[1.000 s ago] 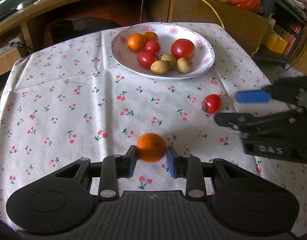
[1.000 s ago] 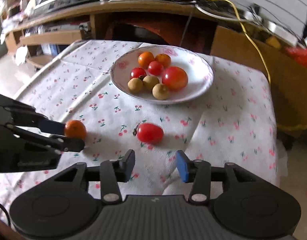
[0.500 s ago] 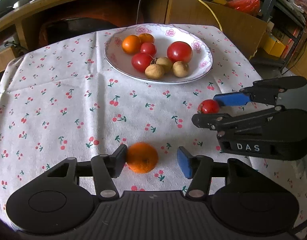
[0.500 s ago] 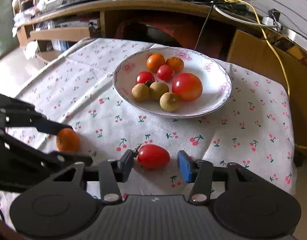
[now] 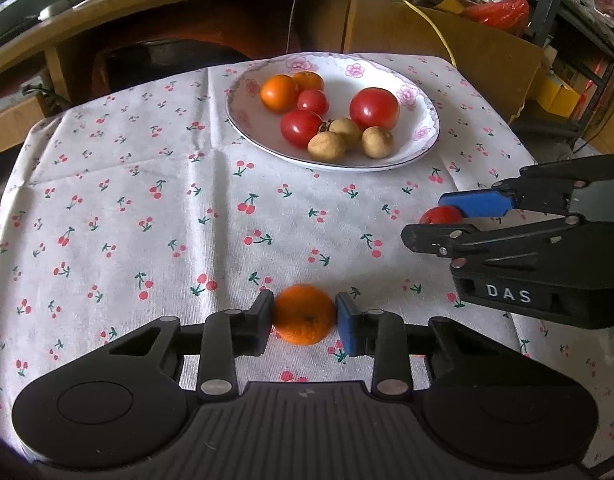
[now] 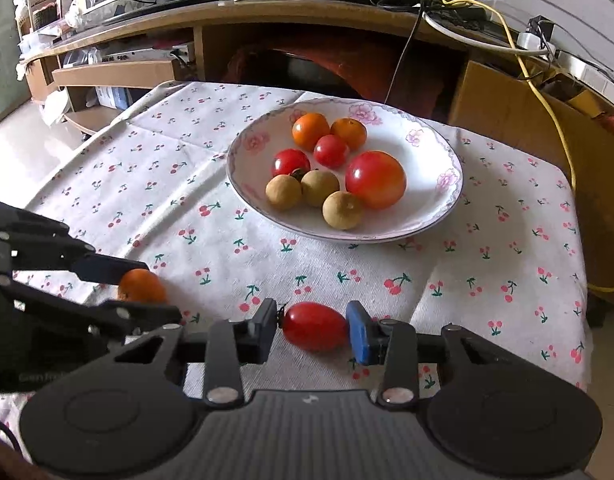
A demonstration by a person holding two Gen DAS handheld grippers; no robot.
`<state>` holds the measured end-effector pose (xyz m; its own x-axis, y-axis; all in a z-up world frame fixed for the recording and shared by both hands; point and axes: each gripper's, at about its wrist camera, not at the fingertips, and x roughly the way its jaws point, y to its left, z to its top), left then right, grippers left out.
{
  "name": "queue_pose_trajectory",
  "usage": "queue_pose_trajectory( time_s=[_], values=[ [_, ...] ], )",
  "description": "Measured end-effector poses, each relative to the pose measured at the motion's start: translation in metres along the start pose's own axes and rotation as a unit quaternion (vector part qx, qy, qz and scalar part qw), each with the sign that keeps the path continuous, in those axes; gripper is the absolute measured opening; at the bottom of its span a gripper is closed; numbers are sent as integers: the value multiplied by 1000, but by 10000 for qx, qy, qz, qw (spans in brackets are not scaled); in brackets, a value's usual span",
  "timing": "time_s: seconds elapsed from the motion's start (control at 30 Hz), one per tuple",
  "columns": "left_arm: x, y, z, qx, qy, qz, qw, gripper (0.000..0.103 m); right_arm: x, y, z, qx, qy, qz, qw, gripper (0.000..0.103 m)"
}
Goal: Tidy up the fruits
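Note:
My left gripper (image 5: 303, 322) is shut on a small orange (image 5: 304, 314) that rests on the cherry-print tablecloth (image 5: 147, 208). The orange also shows in the right wrist view (image 6: 142, 286). My right gripper (image 6: 312, 326) is shut on an oval red tomato (image 6: 315, 326) on the cloth. The tomato peeks out in the left wrist view (image 5: 441, 215) between the right gripper's fingers (image 5: 473, 204). A white flowered plate (image 5: 421, 92) at the back holds tomatoes, oranges and several brown longans; it also shows in the right wrist view (image 6: 439, 160).
A wooden desk (image 6: 267, 12) with cables stands behind the table. A cardboard box (image 5: 467, 48) sits at the back right. The table's right edge (image 6: 583, 280) drops off close to my right gripper.
Both grippers have closed: the left one onto the orange, the right one onto the red tomato. Half a second ago both sets of jaws stood wider around the fruits.

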<state>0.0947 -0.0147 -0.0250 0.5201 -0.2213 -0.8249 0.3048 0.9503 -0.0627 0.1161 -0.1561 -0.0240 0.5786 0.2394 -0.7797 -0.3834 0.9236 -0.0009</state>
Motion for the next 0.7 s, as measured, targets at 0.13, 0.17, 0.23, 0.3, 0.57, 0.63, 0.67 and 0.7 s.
queue_pose_trajectory(
  time_s=[0.13,0.17,0.23,0.3,0.57,0.63,0.67,0.7],
  values=[
    [-3,-5,-2,135,-42,11,9999,41,-7,0,0,30,-70,35,10000,44],
    [-4,-6,-2,142,-66,2,9999,41,-8,0,0,46,-89,38,9999,44],
    [-6,-7,-1,131,-108,-30,9999,41,-12,-2,1,84,-139,36,9999,44],
    [-7,-7,0,118,-144,-42,9998,41,-15,-3,2,143,-195,38,9997,44],
    [-12,-10,14,62,-323,-22,9995,41,-24,-7,9,246,-351,0,9991,44],
    [-13,-12,19,66,-390,5,9992,41,-26,-8,10,267,-389,-8,9989,44],
    [-14,-13,21,65,-418,18,9991,41,-27,-7,11,271,-408,-10,9988,44],
    [-14,-14,24,51,-441,18,9990,41,-29,-7,11,274,-435,-17,9987,44]
  ],
)
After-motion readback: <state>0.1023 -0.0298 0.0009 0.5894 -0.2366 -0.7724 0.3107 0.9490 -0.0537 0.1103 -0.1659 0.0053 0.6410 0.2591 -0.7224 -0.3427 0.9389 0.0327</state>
